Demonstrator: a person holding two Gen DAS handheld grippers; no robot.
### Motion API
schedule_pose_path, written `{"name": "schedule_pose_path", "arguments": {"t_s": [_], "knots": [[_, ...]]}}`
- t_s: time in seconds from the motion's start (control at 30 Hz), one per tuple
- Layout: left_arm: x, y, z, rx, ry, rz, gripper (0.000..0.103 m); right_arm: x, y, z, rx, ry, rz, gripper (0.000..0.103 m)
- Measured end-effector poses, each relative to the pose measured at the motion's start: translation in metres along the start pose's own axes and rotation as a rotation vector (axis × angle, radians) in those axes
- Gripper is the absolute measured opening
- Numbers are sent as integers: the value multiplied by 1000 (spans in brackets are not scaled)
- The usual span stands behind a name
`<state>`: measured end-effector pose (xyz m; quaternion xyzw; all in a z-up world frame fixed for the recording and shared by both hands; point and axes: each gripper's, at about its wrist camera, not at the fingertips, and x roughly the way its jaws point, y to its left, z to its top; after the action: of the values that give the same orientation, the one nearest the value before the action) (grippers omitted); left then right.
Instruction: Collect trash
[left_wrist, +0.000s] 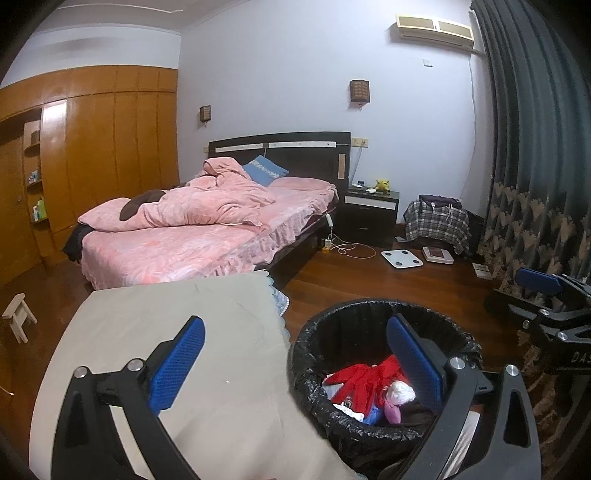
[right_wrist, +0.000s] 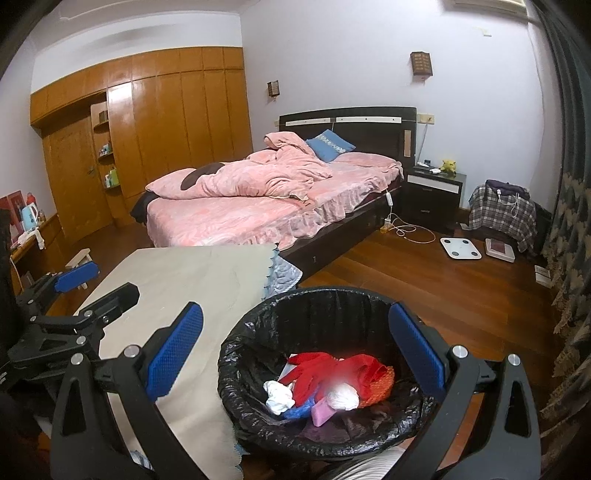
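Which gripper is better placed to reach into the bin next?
Right, probably: the right gripper frames the black-lined trash bin almost centrally, jaws open. The left gripper sits over the beige cloth.

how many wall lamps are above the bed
2. One wall lamp hangs above the right end of the headboard, the other wall lamp on the same wall just left of the headboard. Neither looks lit; none seem hidden.

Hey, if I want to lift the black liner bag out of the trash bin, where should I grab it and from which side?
Probably grip the bag's folded-over edge at the bin rim, coming down from above on the near left side. There the black liner bunches into crinkled folds that the right tool, now open above the bin, could pinch, clear of the red trash inside.
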<state>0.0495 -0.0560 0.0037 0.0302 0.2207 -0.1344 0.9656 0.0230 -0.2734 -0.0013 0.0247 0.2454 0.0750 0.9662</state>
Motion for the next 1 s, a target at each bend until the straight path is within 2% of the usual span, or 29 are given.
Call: {"name": "schedule_pose_path", "arguments": {"t_s": [1.0], "knots": [[-3, 6, 0, -9, 5, 8, 97, 3, 9, 2, -14, 3, 10, 98]]}}
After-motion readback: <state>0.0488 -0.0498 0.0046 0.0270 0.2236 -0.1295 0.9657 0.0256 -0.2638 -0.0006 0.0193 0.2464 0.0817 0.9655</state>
